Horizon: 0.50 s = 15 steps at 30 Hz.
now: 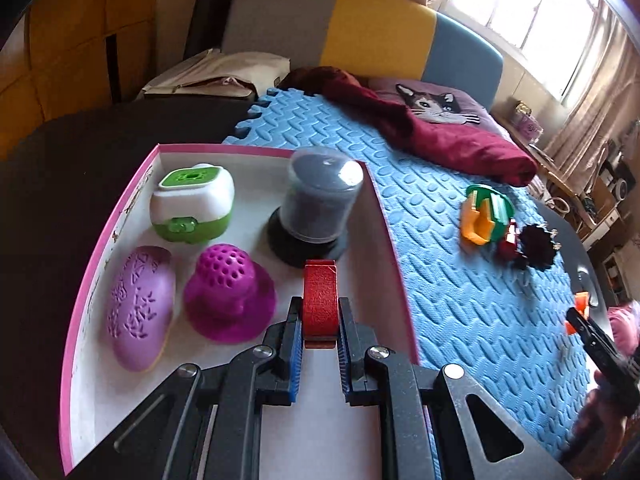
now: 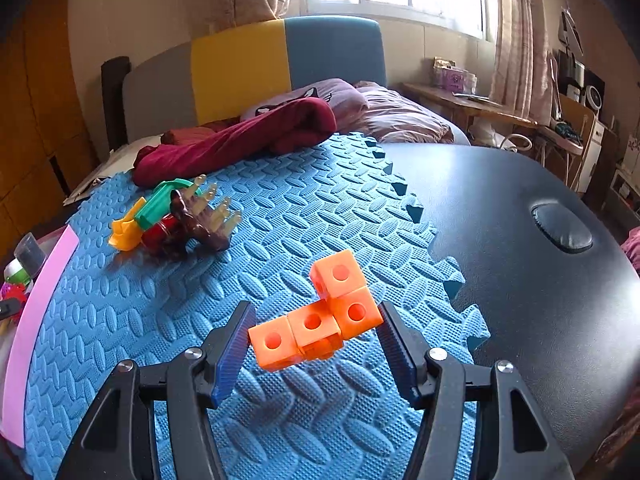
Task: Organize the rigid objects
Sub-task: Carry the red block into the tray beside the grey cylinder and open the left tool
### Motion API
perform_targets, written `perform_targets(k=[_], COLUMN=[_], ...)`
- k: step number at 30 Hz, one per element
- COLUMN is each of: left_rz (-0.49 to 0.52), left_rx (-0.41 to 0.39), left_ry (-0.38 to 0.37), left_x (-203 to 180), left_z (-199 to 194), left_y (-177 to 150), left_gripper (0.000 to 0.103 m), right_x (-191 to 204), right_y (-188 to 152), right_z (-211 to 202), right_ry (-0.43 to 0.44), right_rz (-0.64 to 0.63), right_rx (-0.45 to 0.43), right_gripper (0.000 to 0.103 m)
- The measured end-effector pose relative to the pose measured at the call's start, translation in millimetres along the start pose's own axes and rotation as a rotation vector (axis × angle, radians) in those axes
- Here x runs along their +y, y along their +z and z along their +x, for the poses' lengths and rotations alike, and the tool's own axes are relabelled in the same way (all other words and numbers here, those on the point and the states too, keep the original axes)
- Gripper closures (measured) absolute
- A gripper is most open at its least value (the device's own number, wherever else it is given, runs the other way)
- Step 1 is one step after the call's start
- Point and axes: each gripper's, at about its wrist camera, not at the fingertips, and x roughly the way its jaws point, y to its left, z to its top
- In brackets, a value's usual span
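Note:
In the left wrist view my left gripper is shut on a red ring-shaped piece and holds it over the white box with a pink rim. In the box lie a green and white container, a grey lidded jar, a purple oval and a magenta hat-shaped piece. My right gripper is shut on an orange piece of linked cubes, lifted just above the blue foam mat. It also shows at the right edge of the left wrist view as the right gripper.
A small heap of toys in green, orange, red and dark brown lies on the mat, right of the box. A dark red cloth lies at the mat's far end. A black padded surface borders the mat on the right.

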Motion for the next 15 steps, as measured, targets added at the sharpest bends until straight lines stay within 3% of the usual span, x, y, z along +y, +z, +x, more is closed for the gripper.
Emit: perform_targets(k=[6, 8, 15], left_rz=[-0.03, -0.044, -0.055], left_rx=[-0.001, -0.019, -0.054], left_ry=[-0.008, -0.024, 0.009], left_x=[6.5, 7.7, 13.2], left_z=[7.5, 2.9, -20.6], left_y=[9.9, 10.9, -3.7], left_gripper=[0.083, 0.058, 0.039], right_x=[1.0, 0.8, 1.1], right_y=[0.3, 0.1, 0.1], right_z=[0.3, -0.2, -3.6], right_ry=[-0.004, -0.005, 0.005], right_rz=[-0.008, -0.007, -0.013], right_rx=[0.0, -0.002, -0.015], right_gripper=[0.04, 0.04, 0.04])
